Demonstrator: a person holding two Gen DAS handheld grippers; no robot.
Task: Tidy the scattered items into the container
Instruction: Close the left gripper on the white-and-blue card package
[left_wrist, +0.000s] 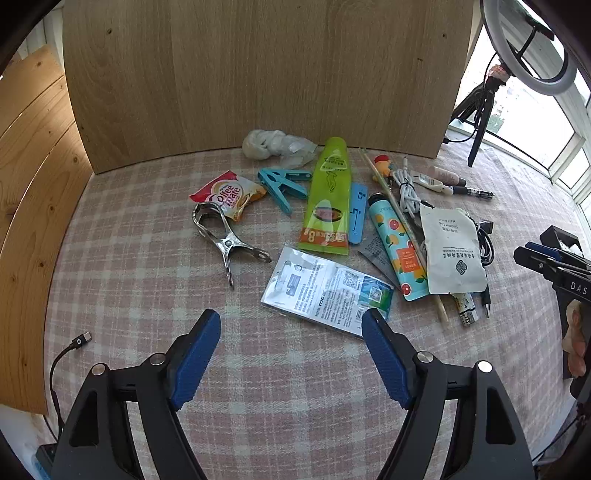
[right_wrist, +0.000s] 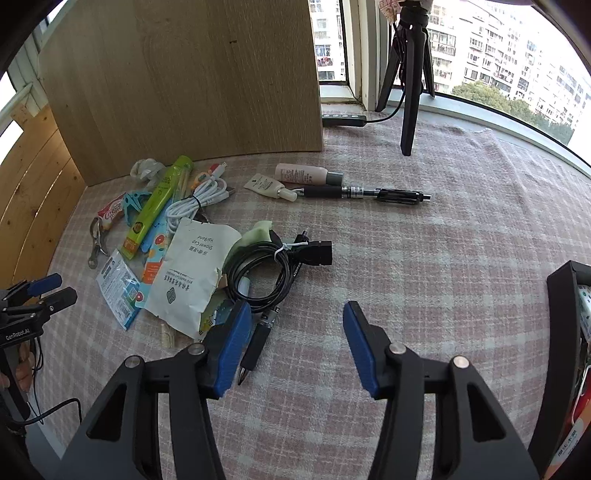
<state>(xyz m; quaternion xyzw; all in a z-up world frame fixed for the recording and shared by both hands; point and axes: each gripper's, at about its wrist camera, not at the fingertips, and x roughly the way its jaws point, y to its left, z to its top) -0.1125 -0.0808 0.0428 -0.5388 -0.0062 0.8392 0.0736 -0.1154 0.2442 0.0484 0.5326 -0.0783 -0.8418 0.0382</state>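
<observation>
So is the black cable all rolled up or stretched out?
Rolled up. The black cable lies in a coil, held by a white tie.

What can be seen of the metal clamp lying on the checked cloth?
The metal clamp is a shiny silver spring clip of bare steel, with two curved jaws, a round pivot rivet in the middle and two flat handles spreading apart. It lies flat on the checked tablecloth at the left edge of the pile. Its jaws, closed on nothing, meet right at a Coffee-mate sachet; whether they overlap it is hard to tell. Nothing grips it. The right wrist view shows it small and partly hidden.
</observation>
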